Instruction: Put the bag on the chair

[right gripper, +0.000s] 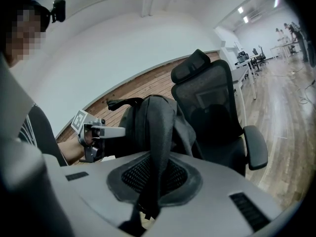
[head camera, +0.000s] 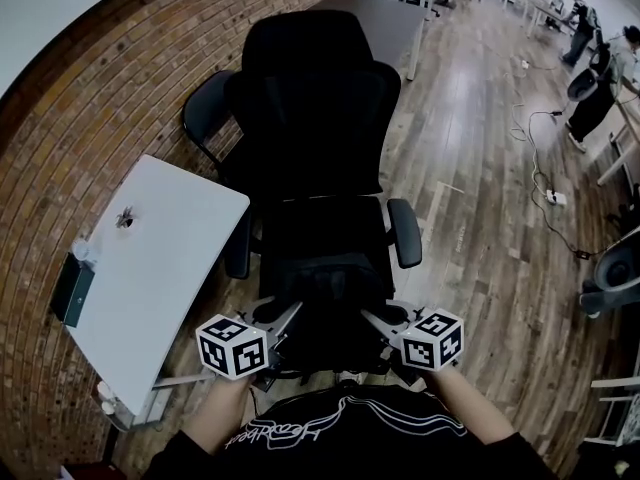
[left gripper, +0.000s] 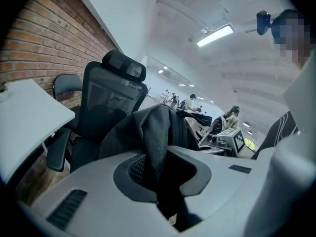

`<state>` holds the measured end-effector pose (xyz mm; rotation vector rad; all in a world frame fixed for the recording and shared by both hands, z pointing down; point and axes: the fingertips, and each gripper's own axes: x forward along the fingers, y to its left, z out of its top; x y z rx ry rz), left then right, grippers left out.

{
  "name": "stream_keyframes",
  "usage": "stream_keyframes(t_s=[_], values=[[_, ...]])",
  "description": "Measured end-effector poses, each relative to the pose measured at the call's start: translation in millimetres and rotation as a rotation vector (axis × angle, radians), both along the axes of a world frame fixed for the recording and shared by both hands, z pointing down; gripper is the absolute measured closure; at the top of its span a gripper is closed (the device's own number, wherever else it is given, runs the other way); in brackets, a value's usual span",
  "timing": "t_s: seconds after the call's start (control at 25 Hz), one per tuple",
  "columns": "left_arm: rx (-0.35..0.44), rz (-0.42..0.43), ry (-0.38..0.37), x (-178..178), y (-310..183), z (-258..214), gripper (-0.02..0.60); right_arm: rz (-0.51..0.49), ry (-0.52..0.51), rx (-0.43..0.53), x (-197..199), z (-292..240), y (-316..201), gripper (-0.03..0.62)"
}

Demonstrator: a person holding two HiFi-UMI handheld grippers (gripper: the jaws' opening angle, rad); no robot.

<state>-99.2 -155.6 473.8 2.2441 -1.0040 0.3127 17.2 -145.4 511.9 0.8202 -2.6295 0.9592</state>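
Observation:
A black office chair [head camera: 315, 118] with headrest and armrests faces me. I hold a black bag [head camera: 325, 298] just above the front of its seat, between both grippers. My left gripper [head camera: 290, 320] is shut on a dark strap of the bag [left gripper: 148, 127], which runs down through its jaws [left gripper: 160, 181]. My right gripper [head camera: 372, 320] is shut on another grey strap [right gripper: 158, 132] that passes between its jaws [right gripper: 150, 181]. The chair [left gripper: 106, 102] stands behind the bag in the left gripper view, and the chair [right gripper: 212, 98] does so in the right gripper view too.
A white table [head camera: 150, 268] stands at the chair's left against a brick wall [head camera: 100, 98]. A dark table [head camera: 375, 18] sits behind the chair. Cables [head camera: 545, 183] lie on the wooden floor at the right, and people stand at the far right.

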Motion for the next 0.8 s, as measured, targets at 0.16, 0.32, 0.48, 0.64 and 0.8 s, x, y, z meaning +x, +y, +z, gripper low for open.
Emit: stream_keyframes(t_s=[0.16,0.32,0.48,0.64,0.8], values=[[0.024,-0.025,-0.013,-0.4,-30.7,1.0,0.512,0.011,0.018,0.031,0.2,-0.6,-31.9,0.56],[0.034,-0.012,-0.03,0.3,-58.9,-1.1,0.512,0.032,0.022,0.04,0.6,-0.8,-61.3,0.56],[0.021,0.012,-0.024,-6.5,-90.9,3.5,0.512,0.058,0.04,0.037,-6.4,3.6,-91.6,0.56],[-0.011,0.048,-0.004,-9.3,-124.6,14.6,0.512,0.087,0.061,0.004,-9.0,11.1,-120.1,0.56],[-0.03,0.08,0.007,-6.9,-161.9,24.7,0.512,0.119,0.093,-0.011,-7.0,17.5,-152.2,0.56]])
